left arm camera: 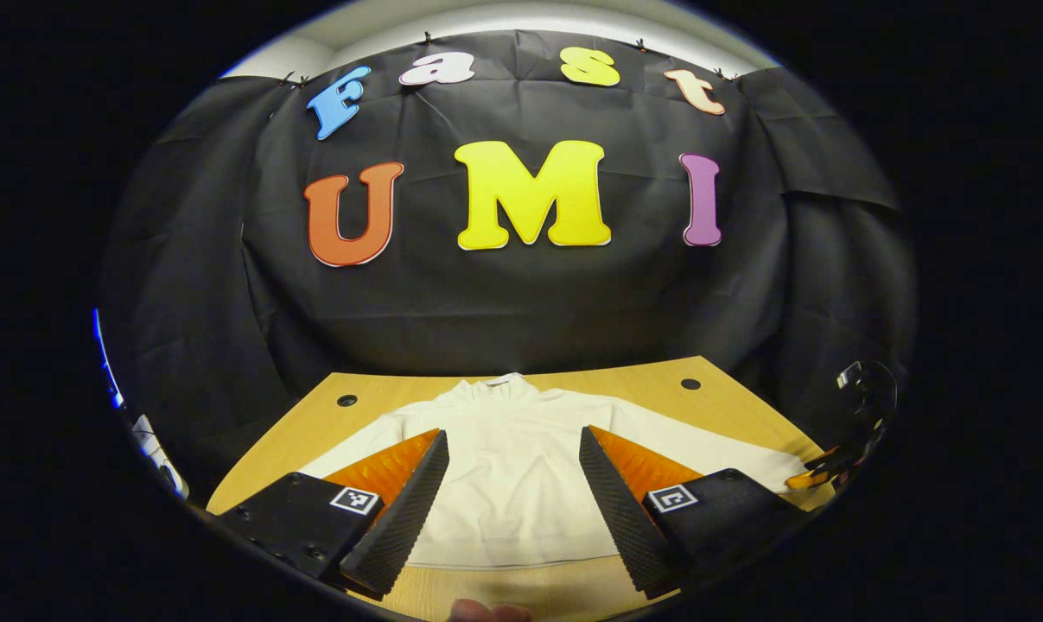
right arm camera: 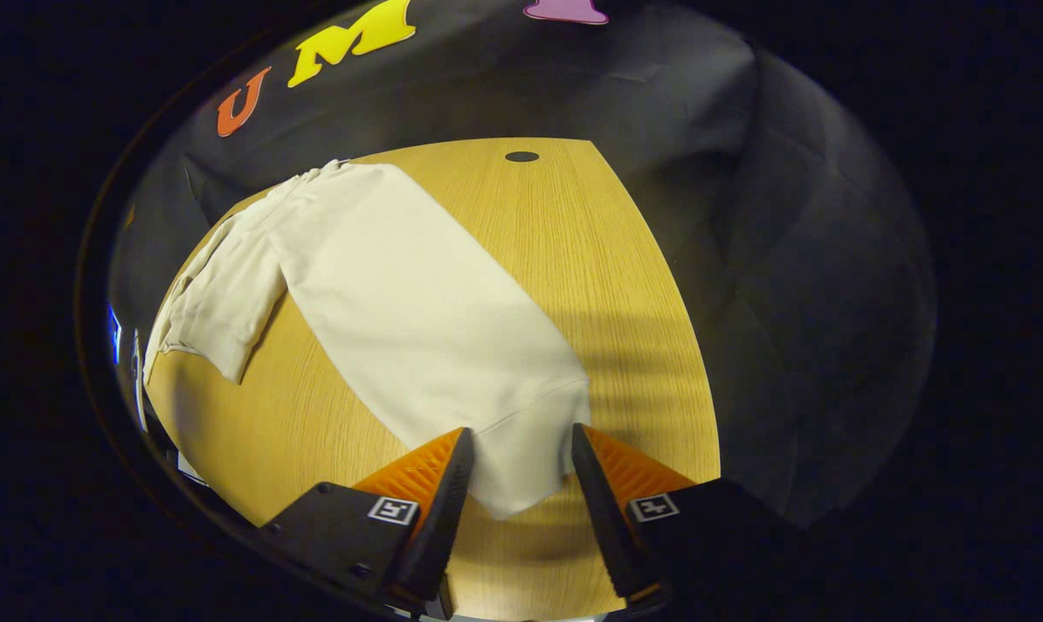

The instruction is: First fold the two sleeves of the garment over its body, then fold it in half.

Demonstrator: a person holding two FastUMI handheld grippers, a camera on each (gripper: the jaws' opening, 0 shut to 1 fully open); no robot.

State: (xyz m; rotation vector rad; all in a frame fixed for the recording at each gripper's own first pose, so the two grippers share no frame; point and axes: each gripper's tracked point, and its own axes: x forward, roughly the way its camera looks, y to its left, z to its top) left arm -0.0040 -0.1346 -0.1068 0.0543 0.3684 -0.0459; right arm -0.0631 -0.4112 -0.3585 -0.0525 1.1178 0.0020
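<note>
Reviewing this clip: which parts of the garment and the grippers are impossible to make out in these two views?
- Left gripper view: both sleeve ends of the white garment are covered by the left gripper fingers.
- Left gripper view: the right gripper sits at the rim, too small and warped to read its jaws.
- Right gripper view: the cuff lies between the open right gripper fingers; contact cannot be judged. The garment's far side is squeezed at the rim.

The garment [left arm camera: 512, 466] lies flat on the bench [left arm camera: 728, 406], collar toward the wall, sleeves spread toward frame left and right. In the right gripper view one cuff [right arm camera: 521, 458] lies between the right tongs [right arm camera: 515, 484].
</note>
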